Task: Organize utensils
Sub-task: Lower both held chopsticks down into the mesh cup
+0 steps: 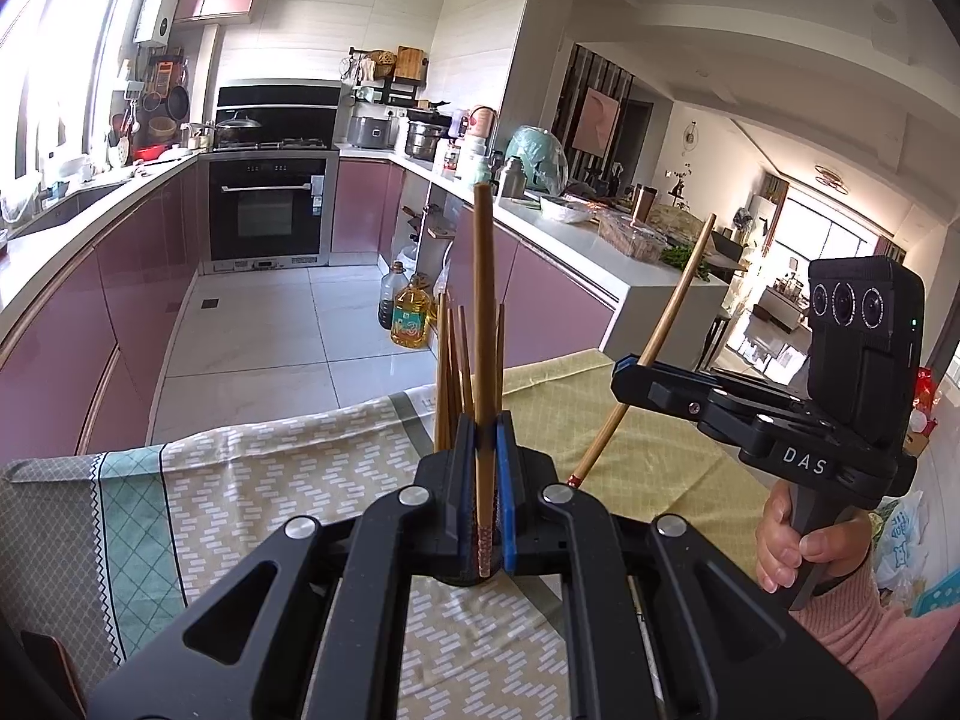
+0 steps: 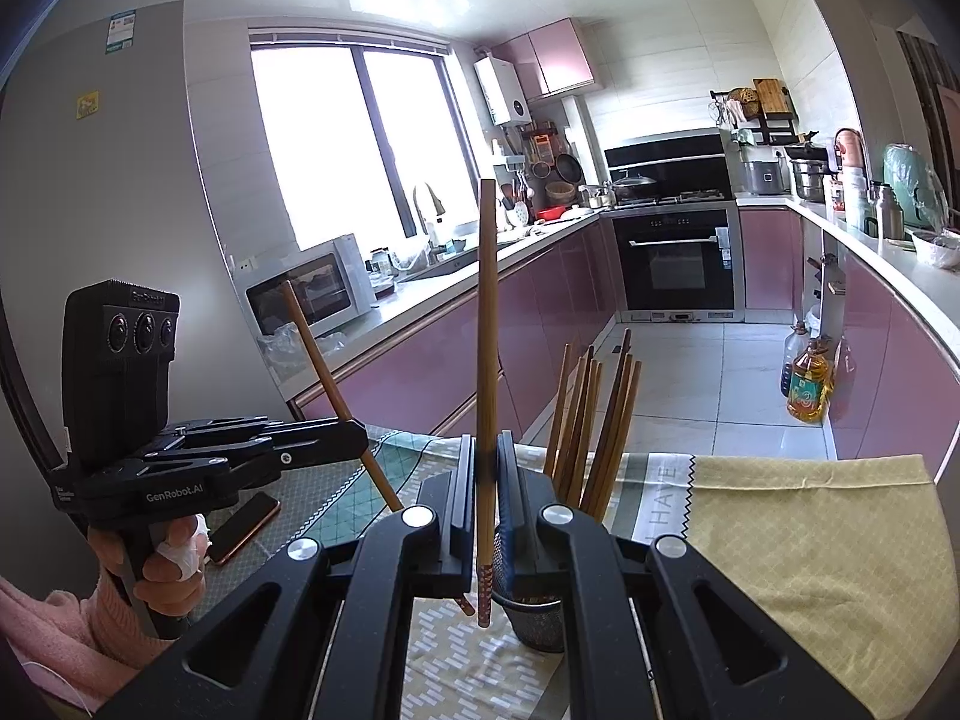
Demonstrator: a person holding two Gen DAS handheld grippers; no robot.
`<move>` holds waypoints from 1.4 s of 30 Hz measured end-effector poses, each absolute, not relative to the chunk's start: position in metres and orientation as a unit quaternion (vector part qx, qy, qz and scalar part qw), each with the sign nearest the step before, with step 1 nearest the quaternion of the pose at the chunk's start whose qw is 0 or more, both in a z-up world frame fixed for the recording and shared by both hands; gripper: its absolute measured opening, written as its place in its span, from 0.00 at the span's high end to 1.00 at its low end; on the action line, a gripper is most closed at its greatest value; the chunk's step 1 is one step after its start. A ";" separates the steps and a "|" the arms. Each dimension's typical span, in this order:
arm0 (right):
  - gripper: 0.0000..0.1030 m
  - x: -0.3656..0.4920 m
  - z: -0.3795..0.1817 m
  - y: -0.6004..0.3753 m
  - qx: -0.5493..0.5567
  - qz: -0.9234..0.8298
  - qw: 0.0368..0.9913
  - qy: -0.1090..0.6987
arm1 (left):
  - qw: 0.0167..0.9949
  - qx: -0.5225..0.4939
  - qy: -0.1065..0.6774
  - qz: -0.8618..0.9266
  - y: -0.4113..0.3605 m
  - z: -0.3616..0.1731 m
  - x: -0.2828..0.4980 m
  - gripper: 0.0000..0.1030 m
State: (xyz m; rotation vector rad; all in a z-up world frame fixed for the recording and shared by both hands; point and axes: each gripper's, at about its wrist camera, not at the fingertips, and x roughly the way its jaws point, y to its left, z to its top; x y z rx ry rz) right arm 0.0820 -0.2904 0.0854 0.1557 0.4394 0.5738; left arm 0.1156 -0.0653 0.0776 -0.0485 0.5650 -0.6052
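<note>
My left gripper (image 1: 486, 438) is shut on a brown wooden chopstick (image 1: 483, 312) that stands upright between the blue pads, patterned tip down. Behind it several chopsticks (image 1: 451, 372) stand in a holder hidden by the gripper. My right gripper (image 2: 486, 456) is shut on another upright chopstick (image 2: 487, 324). A dark mesh holder (image 2: 534, 618) with several chopsticks (image 2: 594, 426) stands just right of it on the table. The right gripper (image 1: 624, 372) shows in the left wrist view with its chopstick (image 1: 666, 324) tilted. The left gripper (image 2: 360, 438) shows in the right wrist view with its chopstick (image 2: 336, 390) tilted.
A patterned tablecloth (image 1: 270, 498) covers the table, with a yellow-green cloth (image 2: 810, 540) to the right. A phone (image 2: 243, 525) lies on the table near the left hand. Oil bottles (image 1: 408, 312) stand on the kitchen floor beyond the table edge.
</note>
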 end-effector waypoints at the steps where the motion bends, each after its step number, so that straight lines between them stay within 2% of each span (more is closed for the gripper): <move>1: 0.94 0.082 0.086 -0.291 0.076 0.280 0.933 0.214 | 0.915 -0.024 0.274 -0.294 -0.066 0.078 0.116 0.93; 23: 0.94 0.105 0.090 -0.292 0.079 0.273 0.935 0.213 | 0.924 -0.017 0.255 -0.285 -0.073 0.086 0.119 0.93; 42: 0.94 0.121 0.075 -0.291 0.076 0.260 0.932 0.242 | 0.916 -0.004 0.289 -0.277 -0.092 0.075 0.130 0.93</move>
